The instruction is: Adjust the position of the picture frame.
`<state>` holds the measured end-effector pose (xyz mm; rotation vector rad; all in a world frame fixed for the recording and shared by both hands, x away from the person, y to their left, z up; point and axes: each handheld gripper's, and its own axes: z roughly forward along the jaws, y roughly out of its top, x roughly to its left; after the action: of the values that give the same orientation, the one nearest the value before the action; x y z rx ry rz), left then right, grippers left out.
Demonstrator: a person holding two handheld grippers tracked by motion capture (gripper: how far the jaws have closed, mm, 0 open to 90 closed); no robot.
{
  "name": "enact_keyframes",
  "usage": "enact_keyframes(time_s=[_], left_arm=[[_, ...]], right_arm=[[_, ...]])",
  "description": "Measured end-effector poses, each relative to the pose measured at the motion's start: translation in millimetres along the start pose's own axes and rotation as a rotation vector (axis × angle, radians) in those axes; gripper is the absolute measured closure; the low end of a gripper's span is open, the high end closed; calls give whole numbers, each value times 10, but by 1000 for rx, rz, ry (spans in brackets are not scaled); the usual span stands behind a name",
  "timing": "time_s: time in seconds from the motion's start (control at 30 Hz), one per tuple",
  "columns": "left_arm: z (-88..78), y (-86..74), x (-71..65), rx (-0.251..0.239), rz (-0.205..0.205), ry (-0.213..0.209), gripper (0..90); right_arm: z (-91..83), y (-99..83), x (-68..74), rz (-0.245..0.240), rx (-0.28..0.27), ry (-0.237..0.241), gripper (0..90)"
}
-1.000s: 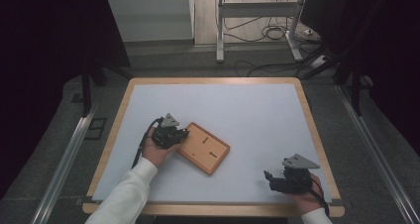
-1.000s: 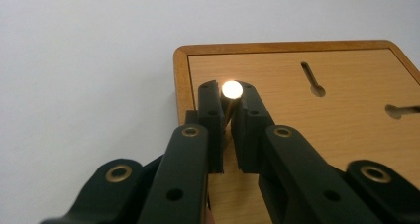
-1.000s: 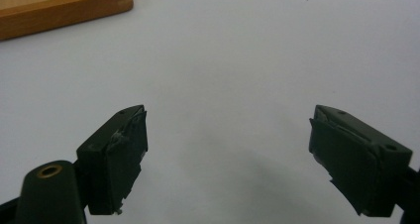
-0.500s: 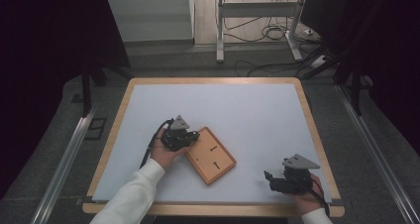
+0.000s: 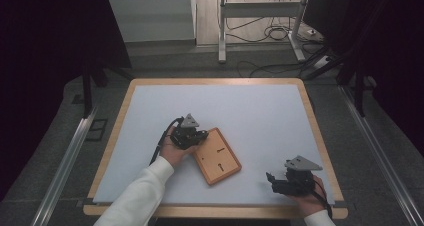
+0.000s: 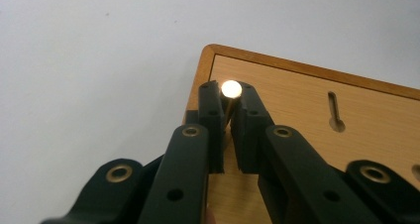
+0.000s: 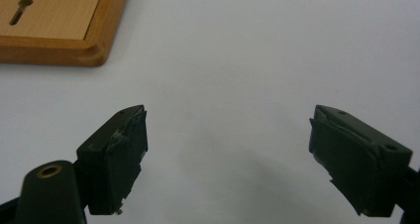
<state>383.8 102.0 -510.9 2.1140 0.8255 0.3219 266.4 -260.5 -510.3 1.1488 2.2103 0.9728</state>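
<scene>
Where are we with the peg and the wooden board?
Done: the left gripper is shut on a small brass peg at the corner of the wooden board. In hand: the peg is held over the board's rim, away from the keyhole slot. Left: seating the peg, probably in a slot. The right gripper waits open over the table.

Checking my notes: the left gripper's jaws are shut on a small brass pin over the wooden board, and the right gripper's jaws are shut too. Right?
Not quite. The right gripper has its jaws wide open over the bare white table, as the right gripper view shows. The rest holds.
</scene>
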Motion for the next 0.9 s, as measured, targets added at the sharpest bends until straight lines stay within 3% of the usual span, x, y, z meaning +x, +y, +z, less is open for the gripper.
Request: enact_keyframes(time_s=[0.27, 0.47, 0.57, 0.67, 0.7, 0.9], left_arm=[[225, 64, 9, 17, -30, -40, 844], [221, 82, 14, 31, 2, -37, 831], [122, 93, 10, -3, -18, -7, 641], [29, 92, 12, -6, -13, 14, 553], [-50, 74, 13, 6, -18, 18, 455], [-266, -73, -15, 20, 1, 17, 382]], right_arm=[[0, -3, -3, 0, 1, 3, 157], [10, -4, 0, -1, 5, 5, 157], [6, -4, 7, -3, 3, 5, 157], [8, -5, 9, -4, 4, 6, 157], [10, -6, 9, -3, 6, 8, 157], [16, -2, 13, -1, 10, 13, 159]])
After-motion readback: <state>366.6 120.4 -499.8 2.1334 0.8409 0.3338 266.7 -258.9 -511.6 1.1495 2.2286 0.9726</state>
